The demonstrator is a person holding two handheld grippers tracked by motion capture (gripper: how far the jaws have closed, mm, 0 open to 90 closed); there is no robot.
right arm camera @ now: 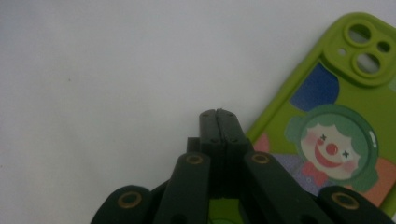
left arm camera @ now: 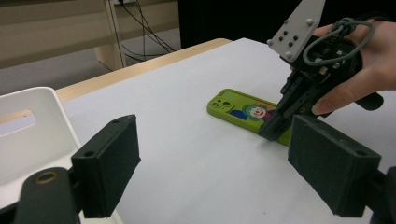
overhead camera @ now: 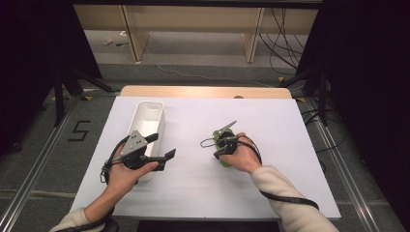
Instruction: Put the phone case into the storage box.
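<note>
A green phone case (right arm camera: 355, 140) of smooth, slightly glossy plastic, printed with a clown, is seen on a table (overhead camera: 270, 125) covered in matt white sheeting, its far edge of pale wood. The white bin (overhead camera: 147, 118) is of smooth plastic. Matt black pads (left arm camera: 109, 163) are carried by the tongs.

Lime-green phone case (right arm camera: 355, 140) with clown print, white bin (overhead camera: 147, 121).

green phone case (left arm camera: 243, 113), clown print, camera cutouts, lying flat, printed side up, on white tabletop (left arm camera: 187, 154).
</note>
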